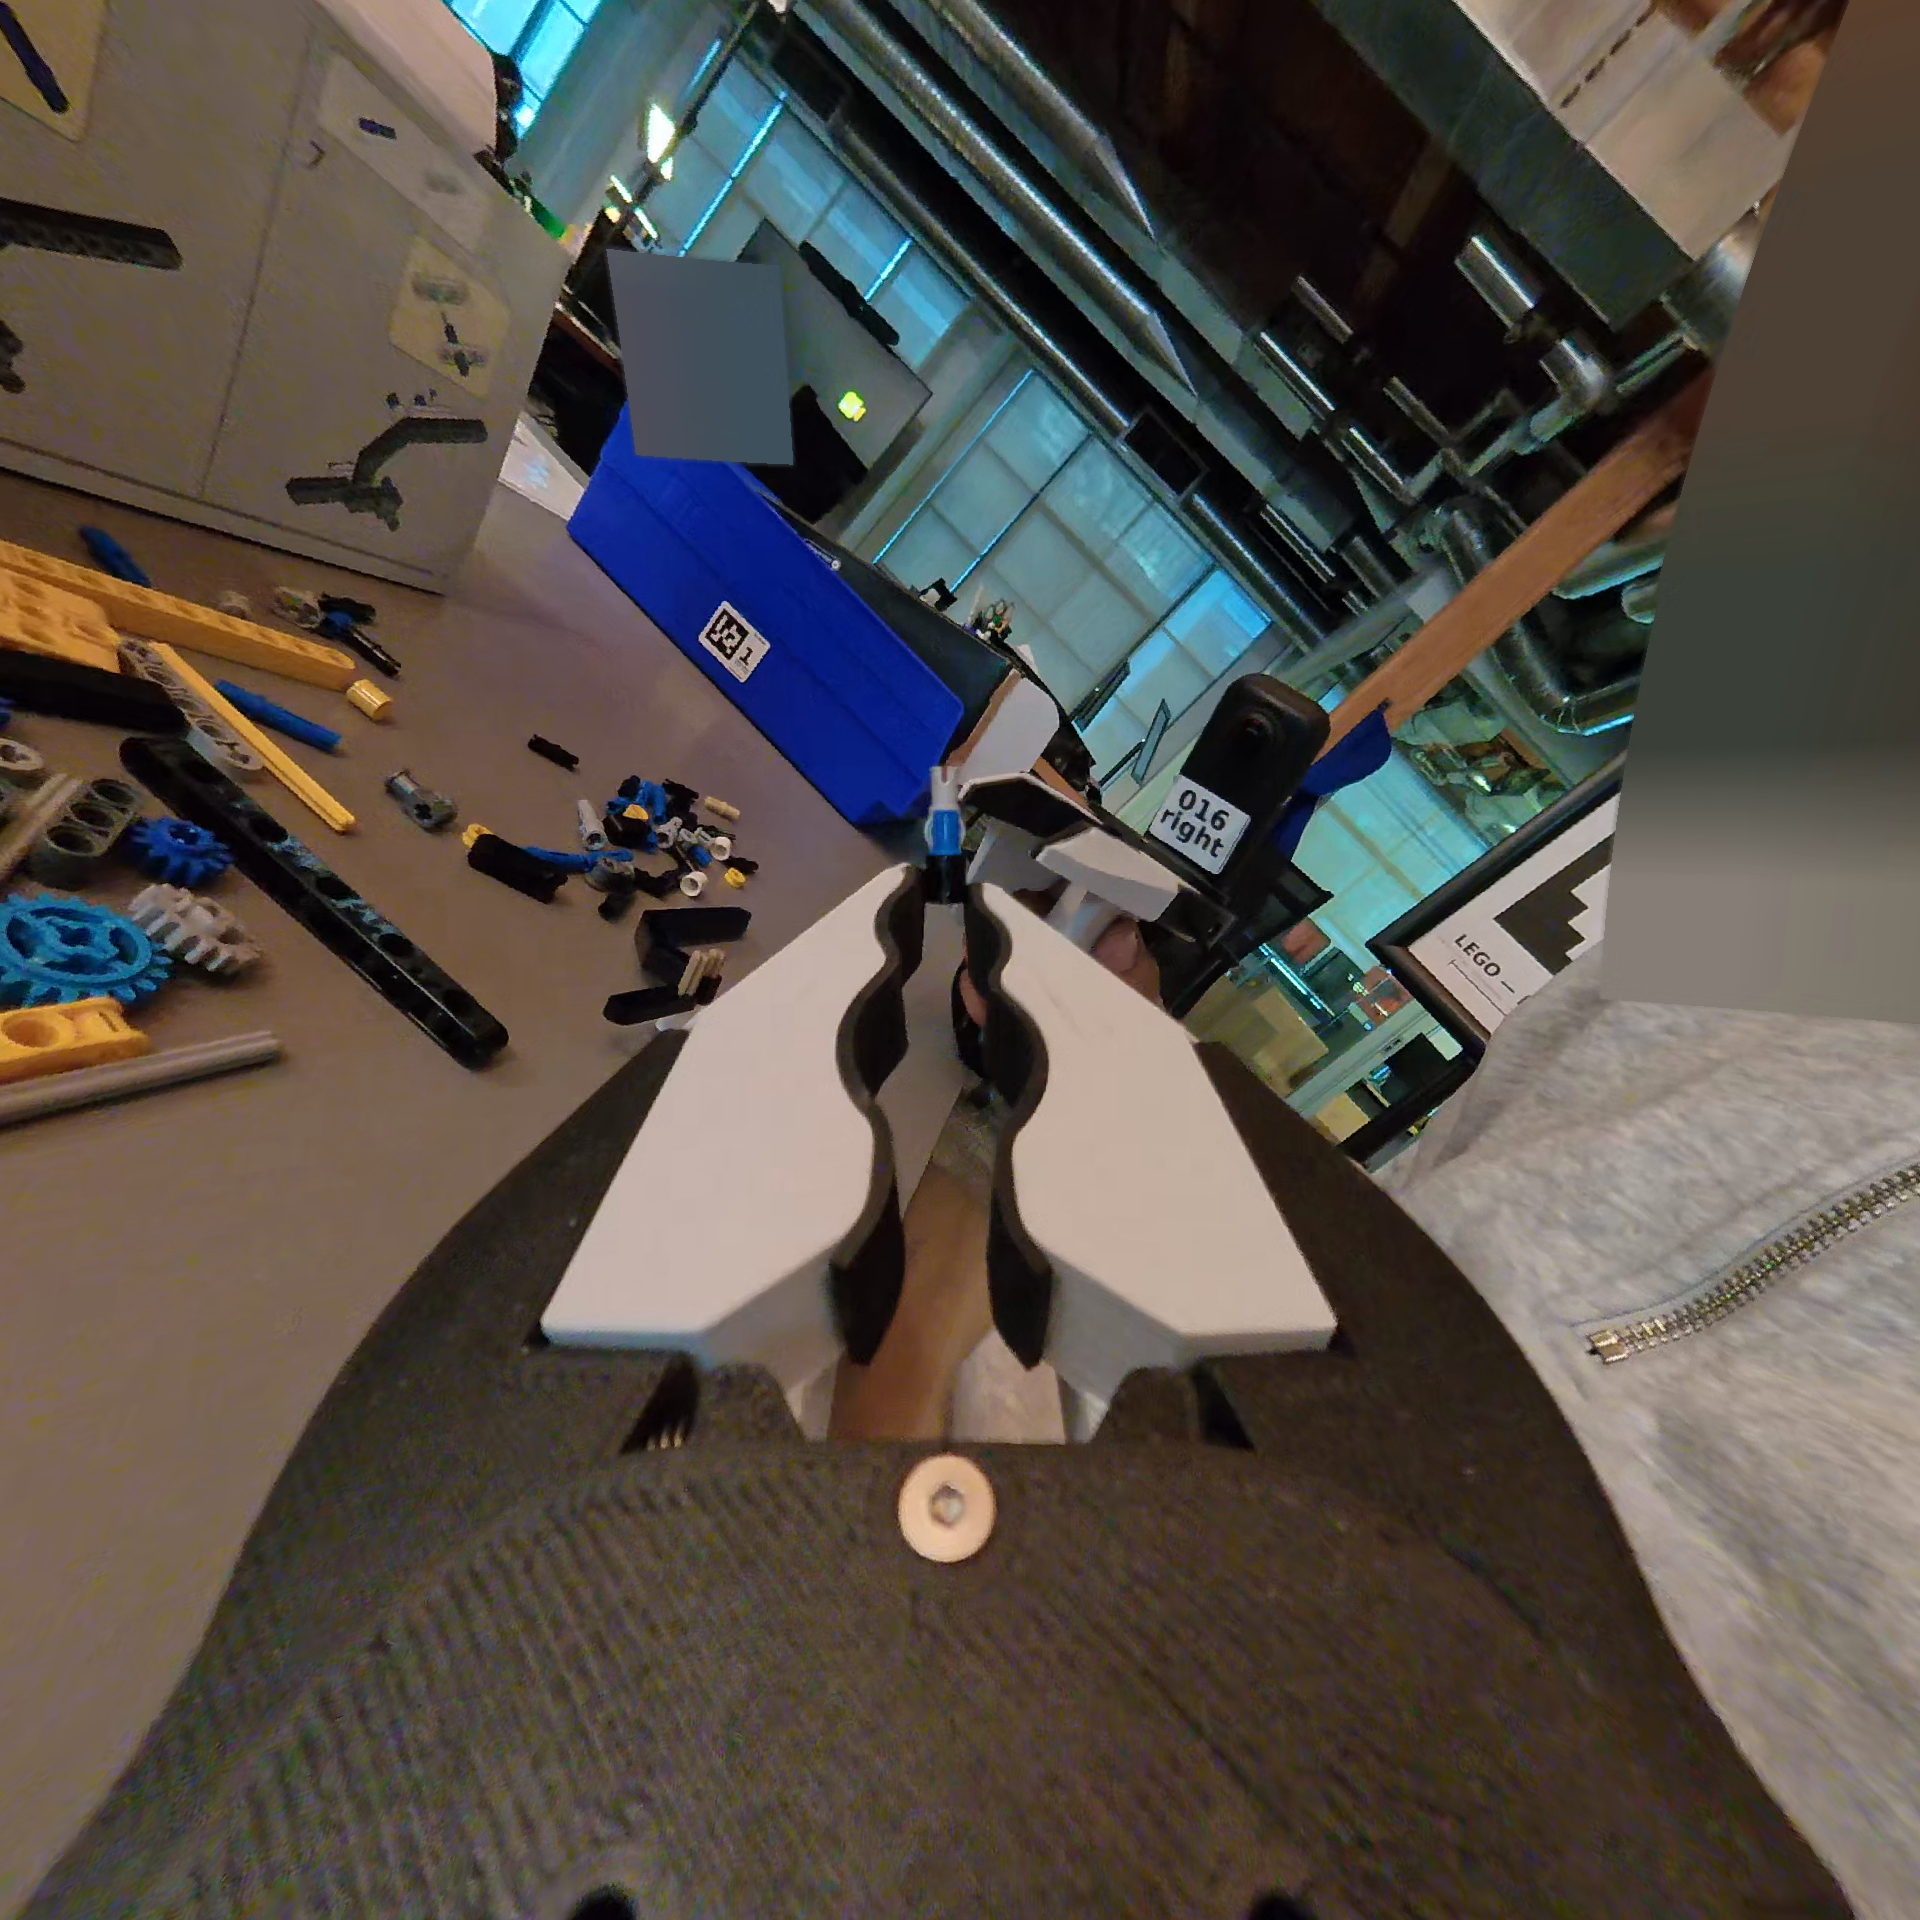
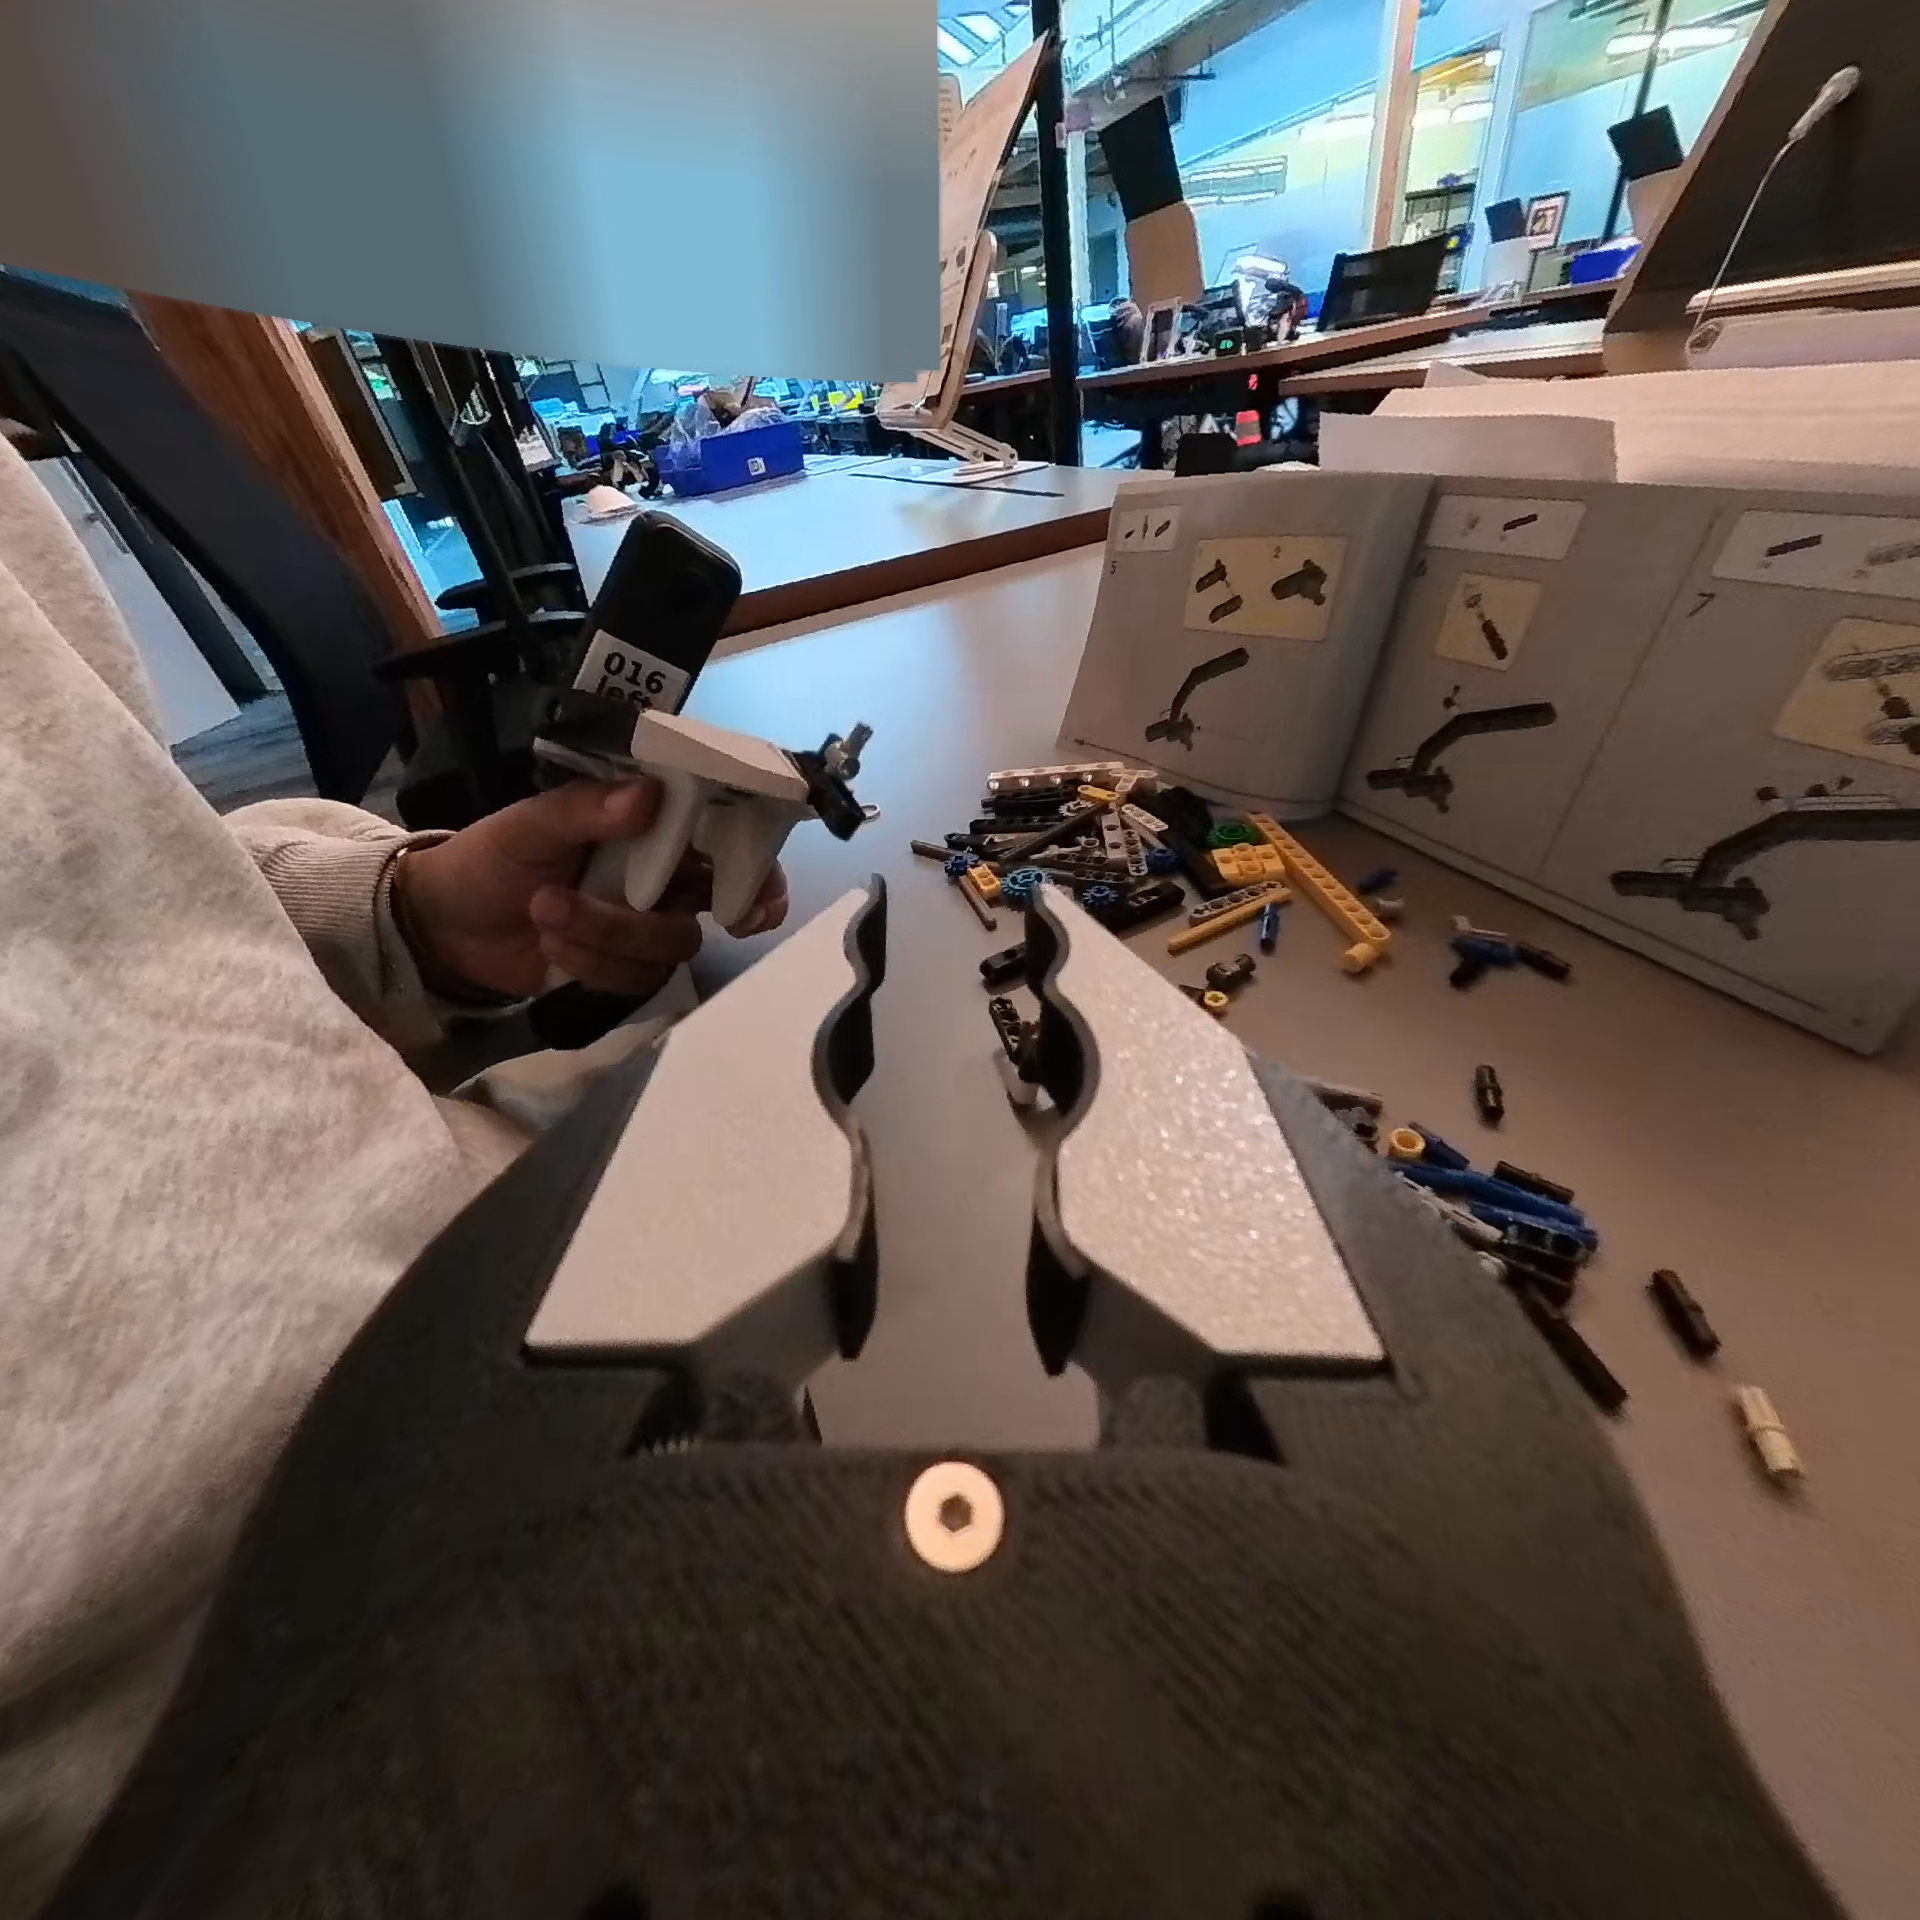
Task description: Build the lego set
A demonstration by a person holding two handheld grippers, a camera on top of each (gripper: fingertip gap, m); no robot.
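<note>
My left gripper (image 1: 943, 888) is shut on a small black connector with a blue and white pin (image 1: 941, 826) sticking out past its tips. It holds the piece in the air. The right wrist view shows the same gripper (image 2: 831, 790), in a person's hand, with the small piece (image 2: 847, 756) at its tips. My right gripper (image 2: 956, 904) is open and empty above the table, a little to the right of the left one. In the left wrist view it (image 1: 992, 831) sits just beyond the held piece, close to it.
Loose parts lie on the grey table: a pile of small pins (image 1: 655, 831), a long black beam (image 1: 312, 894), yellow beams (image 1: 177, 613), a blue gear (image 1: 73, 951). An open instruction booklet (image 2: 1507, 675) stands at the back. A blue bin (image 1: 769, 644) stands beyond. My right fingertips sit around 8 cm from my left ones.
</note>
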